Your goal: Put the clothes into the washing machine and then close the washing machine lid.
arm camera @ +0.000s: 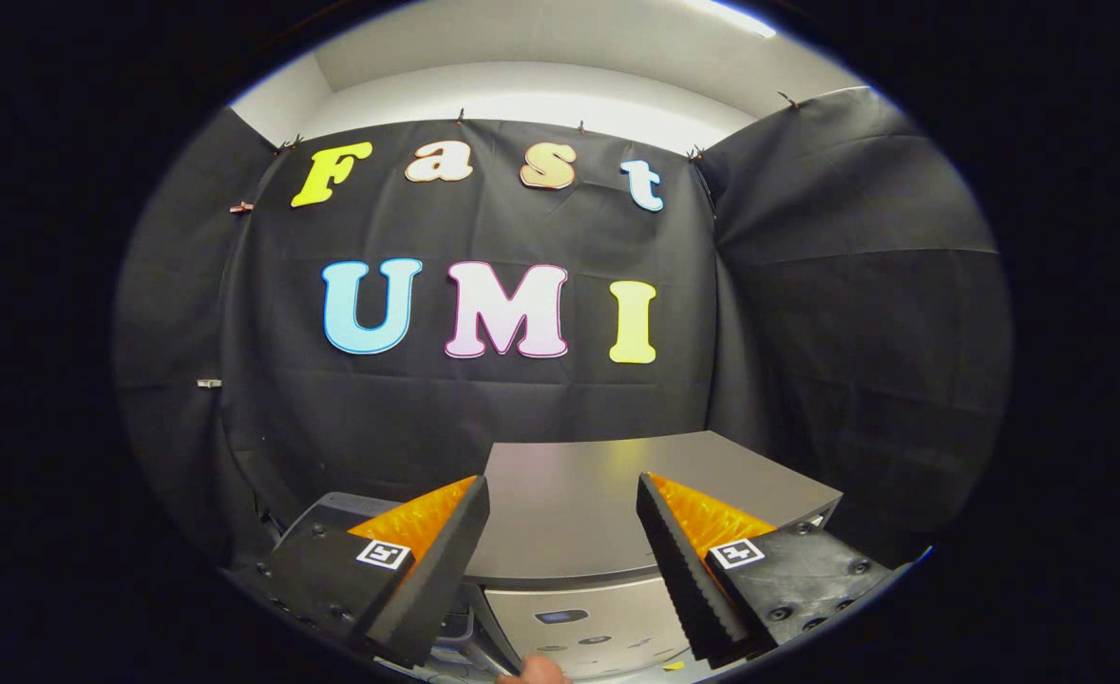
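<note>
The washing machine [569, 513] is a silver-grey box just ahead of and below the fingers, its flat lid [607, 475] down and closed. Its front control panel [578, 632] shows between the fingers, with a small display and buttons. My gripper [562, 489] hangs above the lid's near edge, open, with nothing between its black and orange fingers [446, 551]. No clothes are visible.
A fingertip of a person's hand [533, 671] pokes in just below the control panel. A darker grey object [332, 508] sits behind the left finger beside the machine. Black cloth walls close in the booth behind and on both sides.
</note>
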A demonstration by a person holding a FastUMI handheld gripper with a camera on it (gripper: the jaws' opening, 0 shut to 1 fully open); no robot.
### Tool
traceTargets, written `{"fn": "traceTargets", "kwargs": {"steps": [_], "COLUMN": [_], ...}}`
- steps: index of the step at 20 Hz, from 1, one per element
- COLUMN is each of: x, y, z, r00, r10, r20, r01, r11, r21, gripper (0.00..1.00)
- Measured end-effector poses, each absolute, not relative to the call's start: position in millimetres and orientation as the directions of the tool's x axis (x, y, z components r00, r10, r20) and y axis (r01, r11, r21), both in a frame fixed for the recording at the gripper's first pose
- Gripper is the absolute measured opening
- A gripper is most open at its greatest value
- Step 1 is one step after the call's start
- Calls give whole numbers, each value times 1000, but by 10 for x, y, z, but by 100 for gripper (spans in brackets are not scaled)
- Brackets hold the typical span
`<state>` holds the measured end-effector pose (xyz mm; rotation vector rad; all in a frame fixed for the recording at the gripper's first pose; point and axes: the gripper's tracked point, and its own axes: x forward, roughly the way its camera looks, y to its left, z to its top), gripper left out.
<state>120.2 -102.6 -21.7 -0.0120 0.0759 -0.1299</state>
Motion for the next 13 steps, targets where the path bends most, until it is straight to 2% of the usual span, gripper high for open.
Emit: {"fn": "traceTargets", "kwargs": {"steps": [13], "x": [1146], "y": [-1052], "z": [-200], "r00": [989], "r10": [-131], "r20": [-63], "r01": [131], "r11": [991], "r21": [-5], "gripper": [98]}}
